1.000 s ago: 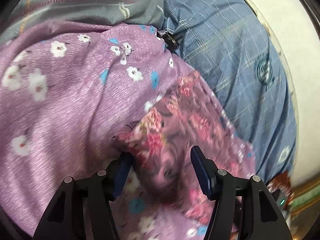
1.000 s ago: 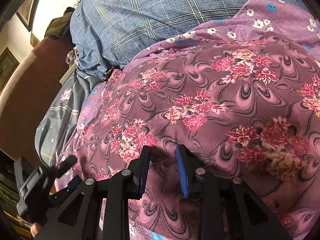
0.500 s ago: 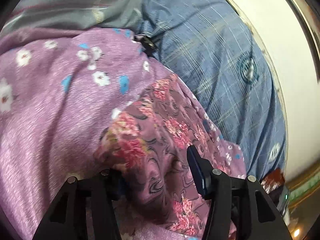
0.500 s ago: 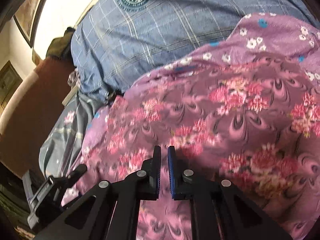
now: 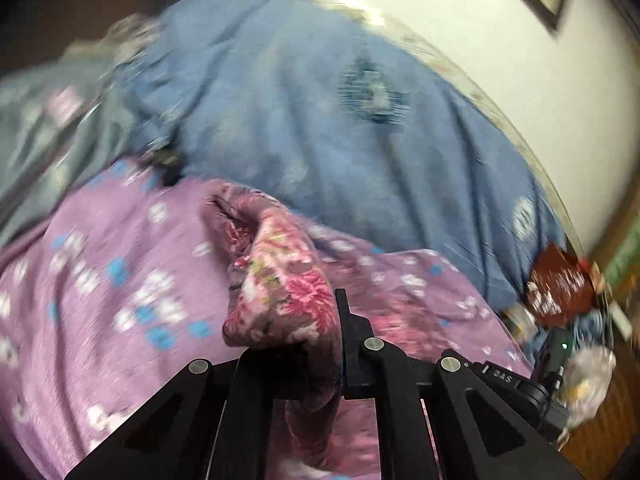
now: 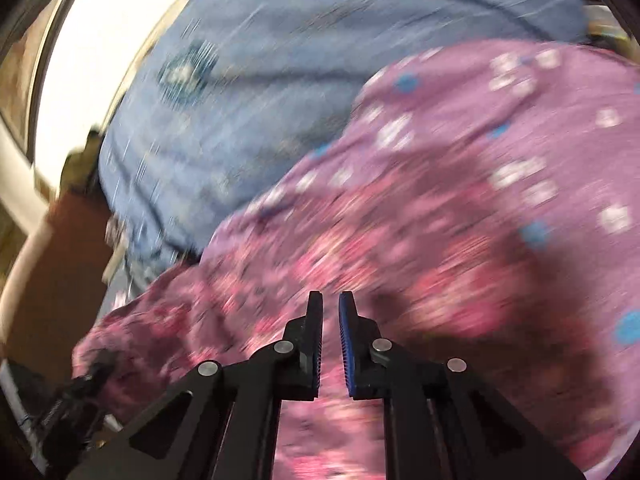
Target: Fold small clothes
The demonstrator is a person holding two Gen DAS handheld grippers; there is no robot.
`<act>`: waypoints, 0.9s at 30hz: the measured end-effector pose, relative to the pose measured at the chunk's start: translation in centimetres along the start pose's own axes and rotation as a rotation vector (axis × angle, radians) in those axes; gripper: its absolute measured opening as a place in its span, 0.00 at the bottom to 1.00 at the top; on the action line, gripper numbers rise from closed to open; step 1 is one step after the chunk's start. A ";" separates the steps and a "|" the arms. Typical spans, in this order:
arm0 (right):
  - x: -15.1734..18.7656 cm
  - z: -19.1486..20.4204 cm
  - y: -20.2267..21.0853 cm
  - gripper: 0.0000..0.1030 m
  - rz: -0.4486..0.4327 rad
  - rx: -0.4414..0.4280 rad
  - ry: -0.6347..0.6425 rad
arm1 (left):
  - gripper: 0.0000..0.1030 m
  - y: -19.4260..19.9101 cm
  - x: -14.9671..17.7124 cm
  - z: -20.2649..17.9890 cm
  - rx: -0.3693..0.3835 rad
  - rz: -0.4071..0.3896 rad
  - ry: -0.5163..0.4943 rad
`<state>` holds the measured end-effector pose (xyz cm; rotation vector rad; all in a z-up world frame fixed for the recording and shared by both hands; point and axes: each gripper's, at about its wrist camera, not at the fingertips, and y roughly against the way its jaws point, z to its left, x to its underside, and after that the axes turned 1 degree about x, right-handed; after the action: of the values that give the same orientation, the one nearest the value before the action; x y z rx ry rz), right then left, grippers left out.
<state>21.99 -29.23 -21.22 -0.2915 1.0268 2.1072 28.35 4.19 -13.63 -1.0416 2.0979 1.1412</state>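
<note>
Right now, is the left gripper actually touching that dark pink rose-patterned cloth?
Touching. In the left wrist view the left gripper has closed on a bunched fold of the rose-patterned cloth, which bulges out above its fingers.

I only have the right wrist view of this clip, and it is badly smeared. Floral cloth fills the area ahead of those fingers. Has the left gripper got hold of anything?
Observer: Yes. The left gripper has just been closing and is now shut on a bunched fold of the dark pink floral garment.
Operator: Are both its fingers visible?
Observer: No, only one finger shows. The fold drapes over the other.
Operator: Is there anything at the far side there?
Observer: A dark red patterned item sits past the edge of the blue checked sheet. It is too blurred to name.
</note>
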 end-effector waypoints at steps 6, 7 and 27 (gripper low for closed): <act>-3.7 -7.0 5.3 0.11 -0.123 0.024 -0.158 | 0.06 -3.8 0.4 -10.6 0.103 0.059 -0.198; -4.2 -8.2 6.3 0.11 -0.151 0.027 -0.185 | 0.06 -5.1 1.3 -12.9 0.127 0.090 -0.230; -4.6 -6.3 6.8 0.24 -0.078 -0.116 -0.057 | 0.64 -7.9 3.5 -5.0 0.001 0.166 -0.195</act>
<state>19.50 -39.03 -19.10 -0.3220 0.8485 2.0958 32.45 -4.18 -17.25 -0.7342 2.0569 1.2668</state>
